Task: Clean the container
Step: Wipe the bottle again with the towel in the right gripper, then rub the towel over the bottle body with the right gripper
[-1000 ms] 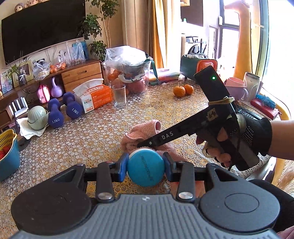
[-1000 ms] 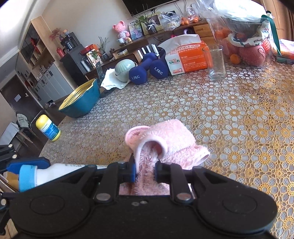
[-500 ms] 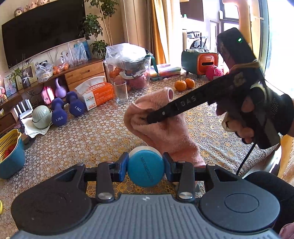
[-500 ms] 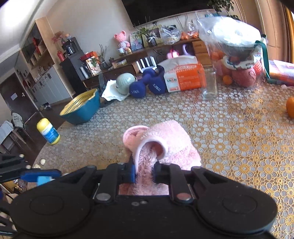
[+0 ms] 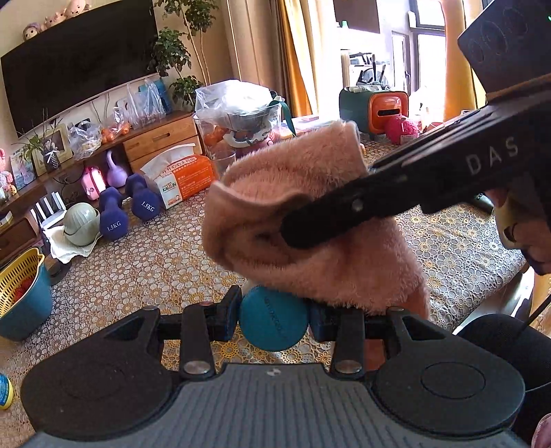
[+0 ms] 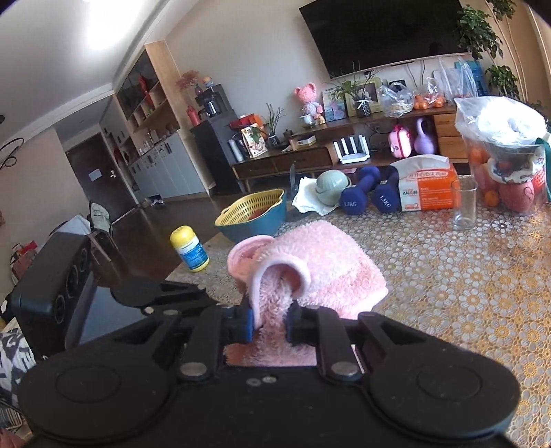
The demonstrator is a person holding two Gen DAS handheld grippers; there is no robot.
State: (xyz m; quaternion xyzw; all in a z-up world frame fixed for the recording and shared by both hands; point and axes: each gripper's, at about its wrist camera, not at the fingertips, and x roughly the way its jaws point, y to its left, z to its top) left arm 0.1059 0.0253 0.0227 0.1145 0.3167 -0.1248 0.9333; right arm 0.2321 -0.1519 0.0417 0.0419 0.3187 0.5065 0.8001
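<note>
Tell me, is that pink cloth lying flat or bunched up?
Bunched up: the pink cloth hangs folded and rumpled, pinched in the right gripper, off the table.

A folded pink towel point(image 6: 310, 272) is clamped between the closed jaws of the right gripper point(image 6: 270, 318) above a gold-patterned tablecloth point(image 6: 465, 282), with a yellow-capped bottle point(image 6: 189, 248), a blue basin point(image 6: 253, 217), two dumbbells point(image 6: 370, 197), a tissue pack point(image 6: 427, 187) and a glass point(image 6: 465, 205) seen beyond.

a home living room: wall television point(image 6: 382, 32), sideboard point(image 6: 344, 151), dumbbells point(image 6: 368, 194), potted plant point(image 5: 172, 58).
</note>
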